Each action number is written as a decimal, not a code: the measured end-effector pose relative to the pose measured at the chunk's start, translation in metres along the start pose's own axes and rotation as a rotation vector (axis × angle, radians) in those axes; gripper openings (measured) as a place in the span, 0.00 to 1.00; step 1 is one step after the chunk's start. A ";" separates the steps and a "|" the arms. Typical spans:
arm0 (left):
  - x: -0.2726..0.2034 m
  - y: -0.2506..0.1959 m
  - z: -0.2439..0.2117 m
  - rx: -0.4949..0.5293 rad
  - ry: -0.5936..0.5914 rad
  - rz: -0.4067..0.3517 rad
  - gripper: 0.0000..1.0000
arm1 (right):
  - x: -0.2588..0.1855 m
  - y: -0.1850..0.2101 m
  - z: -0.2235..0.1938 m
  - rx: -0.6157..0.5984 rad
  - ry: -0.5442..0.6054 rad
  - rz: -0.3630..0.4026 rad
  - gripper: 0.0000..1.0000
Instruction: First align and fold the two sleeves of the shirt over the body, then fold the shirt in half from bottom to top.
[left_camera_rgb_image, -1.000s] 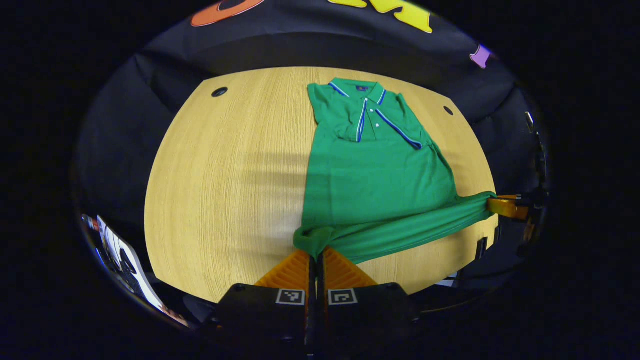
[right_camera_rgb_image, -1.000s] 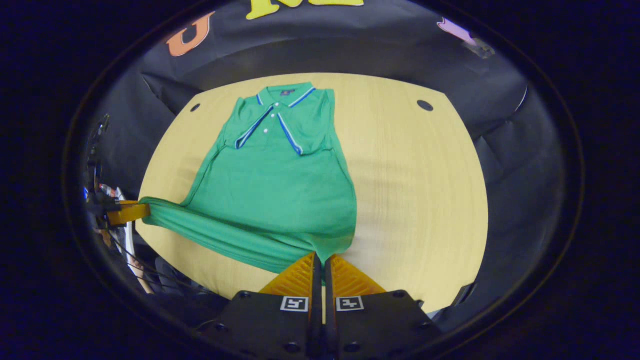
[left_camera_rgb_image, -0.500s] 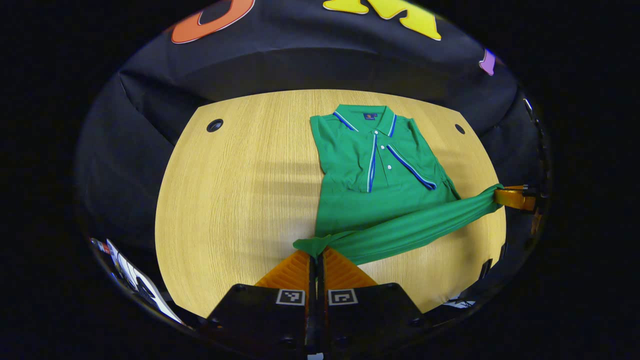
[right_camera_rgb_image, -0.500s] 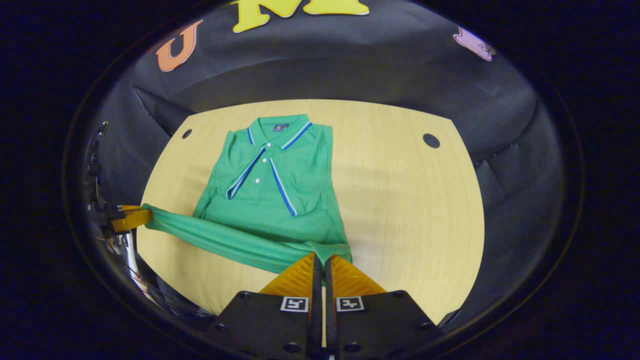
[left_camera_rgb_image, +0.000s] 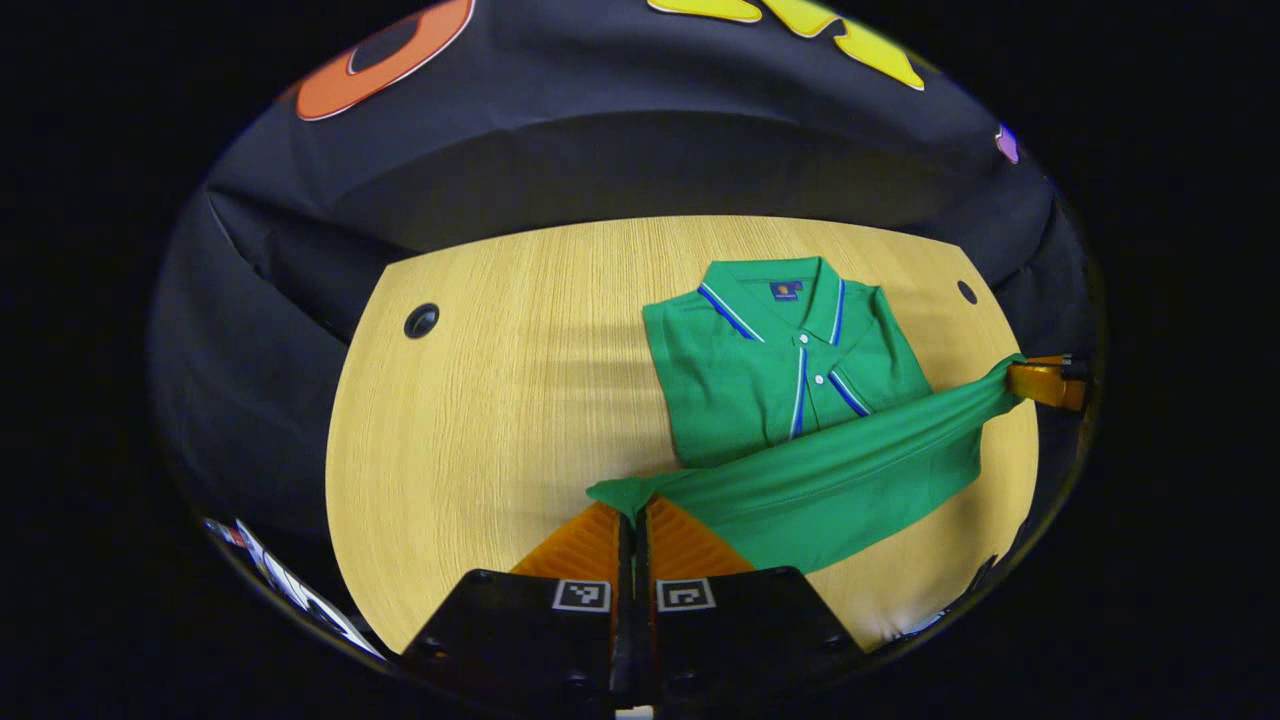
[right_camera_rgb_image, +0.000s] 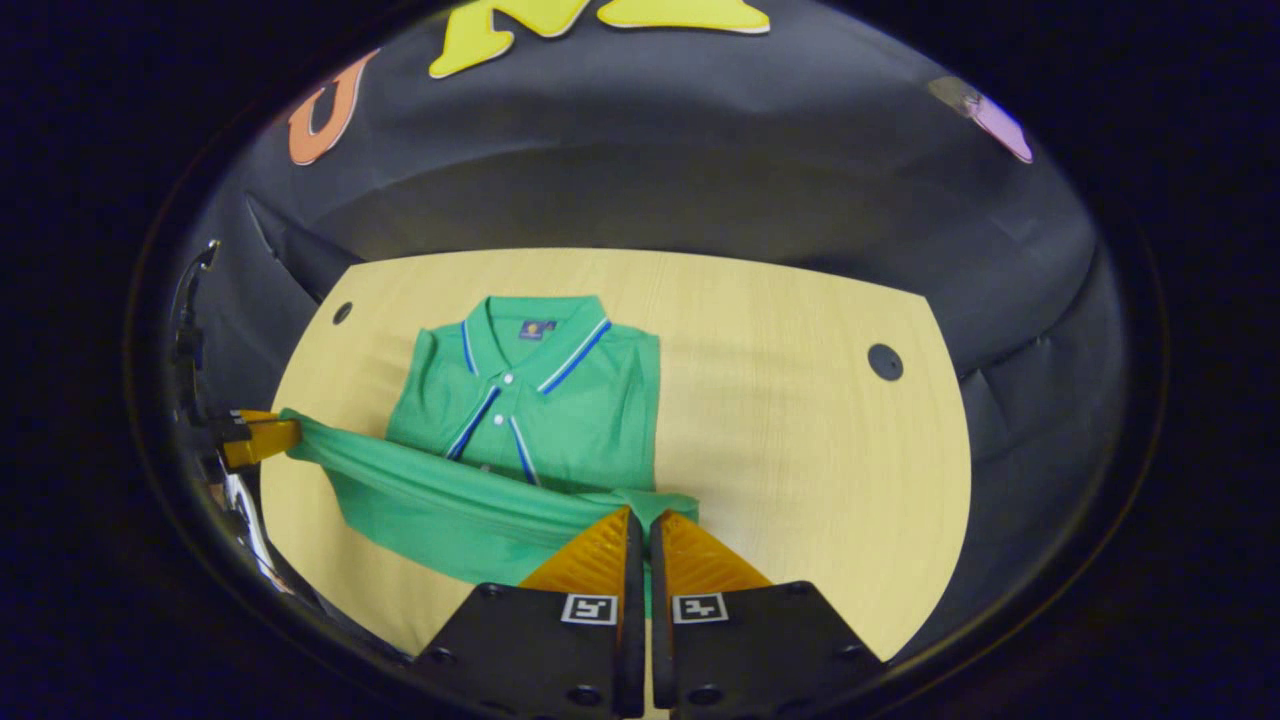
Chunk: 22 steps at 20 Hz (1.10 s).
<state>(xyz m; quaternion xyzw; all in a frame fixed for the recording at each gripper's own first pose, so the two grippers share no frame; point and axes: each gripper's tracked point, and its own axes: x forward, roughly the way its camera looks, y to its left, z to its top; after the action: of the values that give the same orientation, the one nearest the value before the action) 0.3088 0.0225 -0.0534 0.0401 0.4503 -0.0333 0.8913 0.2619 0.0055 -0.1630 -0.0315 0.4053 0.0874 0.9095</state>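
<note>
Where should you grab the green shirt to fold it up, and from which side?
By its two bottom corners, coming from the near edge of the table. The shirt lies collar away, and each gripper, left and right, already has its jaws shut on a hem corner, keeping the lifted edge stretched straight.

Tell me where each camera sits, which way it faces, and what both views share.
Left gripper view: rides on the left tongs, looking forward across the wooden table at the green shirt; its own fingers pinch one hem corner at the bottom, and the right tongs show at the right edge.
Right gripper view: rides on the right tongs, facing the same table and shirt; its own fingers pinch the other hem corner, with the left tongs at the left edge.
Shared: shirt, table, the lifted hem stretched between both tongs.
</note>
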 end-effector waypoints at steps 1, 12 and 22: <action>0.008 0.001 0.010 0.004 -0.010 0.005 0.03 | 0.008 -0.001 0.010 -0.004 -0.016 -0.010 0.05; 0.093 0.002 0.092 0.024 -0.251 0.061 0.02 | 0.104 -0.017 0.087 0.075 -0.214 -0.006 0.06; 0.147 0.003 0.103 0.036 -0.301 0.055 0.03 | 0.164 -0.021 0.084 0.111 -0.215 -0.007 0.06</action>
<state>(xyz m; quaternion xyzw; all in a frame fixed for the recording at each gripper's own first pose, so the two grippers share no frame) 0.4786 0.0115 -0.1112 0.0631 0.3098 -0.0228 0.9484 0.4343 0.0175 -0.2288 0.0269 0.3093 0.0647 0.9484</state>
